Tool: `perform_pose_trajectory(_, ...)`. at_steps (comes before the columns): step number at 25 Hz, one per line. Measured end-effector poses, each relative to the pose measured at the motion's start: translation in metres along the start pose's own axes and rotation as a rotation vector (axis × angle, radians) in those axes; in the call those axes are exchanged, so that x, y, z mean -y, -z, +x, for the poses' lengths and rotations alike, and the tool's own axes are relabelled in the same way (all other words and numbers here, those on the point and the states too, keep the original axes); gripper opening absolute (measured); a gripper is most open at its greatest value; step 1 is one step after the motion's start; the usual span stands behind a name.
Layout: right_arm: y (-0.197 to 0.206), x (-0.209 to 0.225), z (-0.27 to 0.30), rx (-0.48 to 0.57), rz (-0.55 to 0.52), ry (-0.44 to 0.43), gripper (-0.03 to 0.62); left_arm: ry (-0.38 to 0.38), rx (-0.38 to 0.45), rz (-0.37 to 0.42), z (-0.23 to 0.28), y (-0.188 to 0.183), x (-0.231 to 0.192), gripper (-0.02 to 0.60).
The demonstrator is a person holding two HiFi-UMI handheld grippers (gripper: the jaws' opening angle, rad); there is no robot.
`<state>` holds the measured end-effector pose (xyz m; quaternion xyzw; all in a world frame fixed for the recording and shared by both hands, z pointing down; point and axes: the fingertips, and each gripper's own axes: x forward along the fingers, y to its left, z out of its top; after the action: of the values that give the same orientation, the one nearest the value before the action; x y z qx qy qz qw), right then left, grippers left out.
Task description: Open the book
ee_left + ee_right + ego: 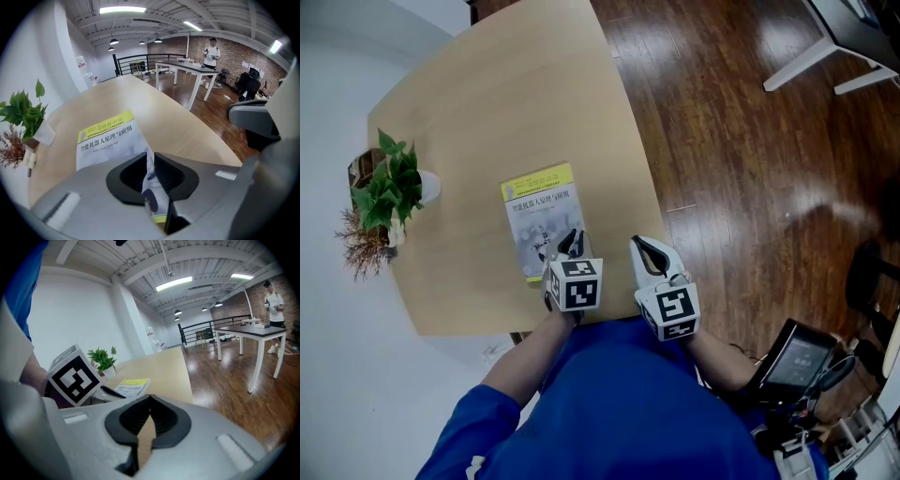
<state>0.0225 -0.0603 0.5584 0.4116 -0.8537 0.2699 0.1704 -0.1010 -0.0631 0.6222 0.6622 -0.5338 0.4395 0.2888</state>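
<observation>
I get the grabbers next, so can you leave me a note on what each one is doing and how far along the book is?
Left gripper: shut on the near corner of the cover, which curls up between its jaws.
Right gripper: shut, empty, hovering at the table edge to the right of the book.
Book: lies on the table, otherwise flat and closed.
Done: cover corner gripped.
Left: lift the cover and swing it over to open the book.
</observation>
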Motion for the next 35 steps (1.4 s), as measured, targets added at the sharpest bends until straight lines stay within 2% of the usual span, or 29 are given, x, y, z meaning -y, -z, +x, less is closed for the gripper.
perform_pose_trajectory(3, -0.002, -0.001, 0.000, 0.006, 0.001, -0.005, 0.003, 0.007, 0.005, -0.012, -0.002, 0.000, -0.001, 0.036)
perform_pose_trajectory(9, -0.004, -0.002, -0.001, 0.015, 0.003, -0.010, 0.003, 0.012, 0.009, -0.032, -0.007, -0.001, -0.007, 0.032)
perform_pose_trajectory(19, -0.010, 0.001, -0.008, 0.033, 0.003, -0.005, 0.003, 0.063, -0.028, -0.057, -0.003, 0.001, -0.007, 0.075)
perform_pose_trajectory(21, -0.009, 0.003, -0.009, 0.034, 0.003, -0.002, 0.003, 0.070, -0.032, -0.054, -0.003, 0.000, -0.005, 0.062)
perform_pose_trajectory(23, -0.010, 0.004, -0.011, 0.038, 0.004, 0.001, 0.003, 0.077, -0.035, -0.052, -0.003, 0.001, -0.002, 0.024)
perform_pose_trajectory(30, -0.012, 0.006, -0.016, 0.047, -0.001, 0.005, 0.003, 0.102, -0.026, -0.085, -0.010, 0.000, -0.006, 0.014)
perform_pose_trajectory(35, -0.015, -0.004, -0.019, 0.057, -0.014, 0.002, 0.003, 0.116, 0.020, -0.128, -0.029, -0.001, -0.020, 0.012)
